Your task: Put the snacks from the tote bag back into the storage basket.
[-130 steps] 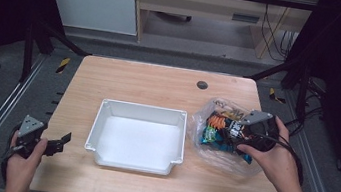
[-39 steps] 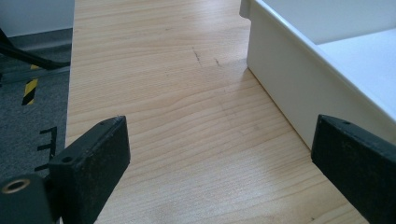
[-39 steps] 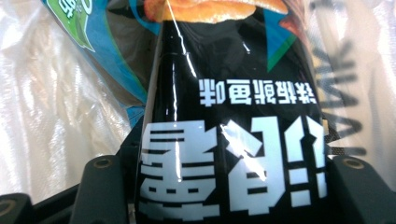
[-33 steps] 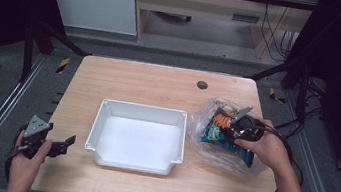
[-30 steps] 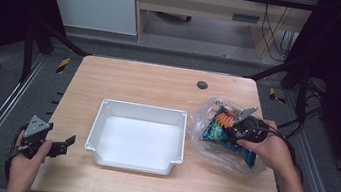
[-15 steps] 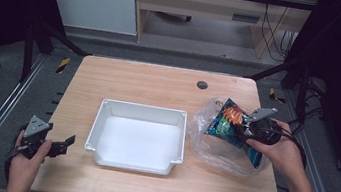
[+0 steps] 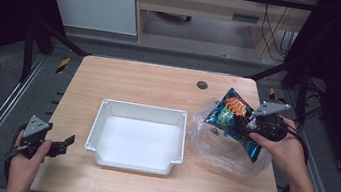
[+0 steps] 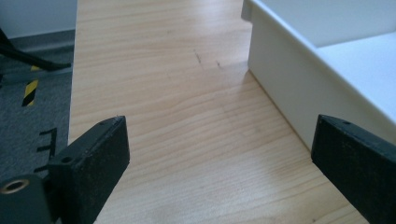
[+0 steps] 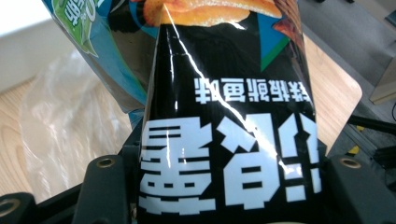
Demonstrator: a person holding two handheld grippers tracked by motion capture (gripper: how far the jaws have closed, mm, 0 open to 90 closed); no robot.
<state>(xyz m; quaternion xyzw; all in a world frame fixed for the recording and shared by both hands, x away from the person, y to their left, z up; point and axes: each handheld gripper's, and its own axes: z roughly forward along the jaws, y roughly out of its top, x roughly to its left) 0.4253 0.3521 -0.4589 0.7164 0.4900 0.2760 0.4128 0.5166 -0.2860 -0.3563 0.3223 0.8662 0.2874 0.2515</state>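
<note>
A glossy black and blue snack bag point(image 7: 230, 113) with orange chips printed on it hangs tilted above a crumpled clear plastic bag point(image 7: 219, 151) at the table's right side. My right gripper point(image 7: 245, 126) is shut on the snack bag's lower end. In the right gripper view the snack bag point(image 9: 229, 116) sits pinched between the jaws of the right gripper point(image 9: 224, 186), with a blue packet point(image 9: 107, 51) behind it. An empty white tray point(image 7: 144, 107) stands mid-table. My left gripper point(image 7: 66, 143) rests open near the front left edge; the left gripper point(image 8: 219, 158) holds nothing, beside the tray wall point(image 8: 280, 70).
A small round dark grommet point(image 7: 202, 85) sits in the tabletop at the back. Black frame posts point(image 7: 30, 41) flank the table, and a desk with cables stands beyond it. The clear plastic point(image 9: 60, 121) spreads on the wood under the held bag.
My right gripper has risen with the snack bag, drawing it up out of the clear plastic bag. The left gripper has stayed put.
</note>
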